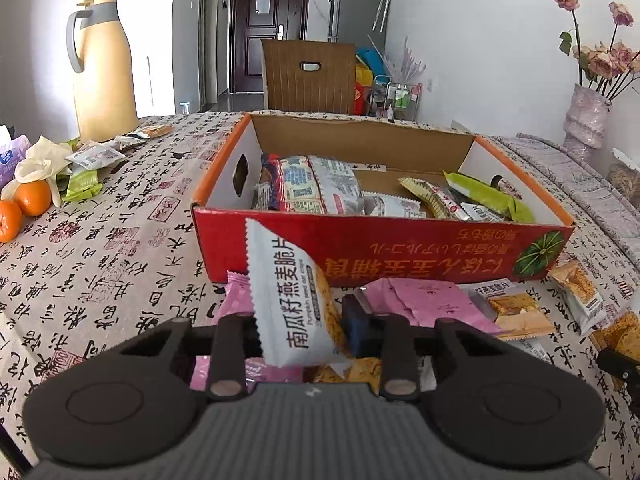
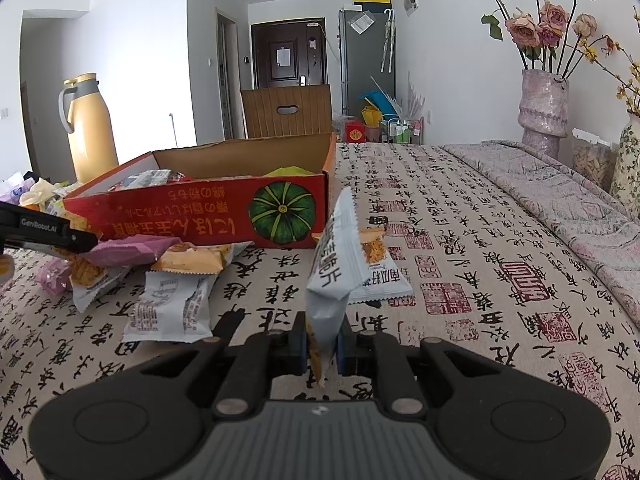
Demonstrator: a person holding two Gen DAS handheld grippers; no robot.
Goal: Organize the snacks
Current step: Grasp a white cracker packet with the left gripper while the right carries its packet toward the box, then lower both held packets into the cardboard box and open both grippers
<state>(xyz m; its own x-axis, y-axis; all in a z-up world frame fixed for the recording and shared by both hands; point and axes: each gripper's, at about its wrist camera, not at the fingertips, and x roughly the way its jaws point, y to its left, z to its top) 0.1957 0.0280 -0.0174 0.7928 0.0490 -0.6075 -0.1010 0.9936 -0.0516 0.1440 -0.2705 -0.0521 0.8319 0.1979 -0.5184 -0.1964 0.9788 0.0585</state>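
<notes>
Pinching a white oat-crisp packet (image 1: 294, 300), left gripper (image 1: 304, 330) fingers sit just in front of the red box (image 1: 400, 248) on the worktop (image 1: 120, 248), w/ right gripper (image 2: 322, 346) fingers clamped on another grey-white packet (image 2: 334, 276).

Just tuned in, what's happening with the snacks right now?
Each hand-held gripper has a white oat-crisp packet. The left hand-held gripper is clamped on one packet in front of the red cardboard box, which already holds several snacks. The right hand-held gripper pinches another packet upright. More packets lie loose on the tablecloth.
</notes>
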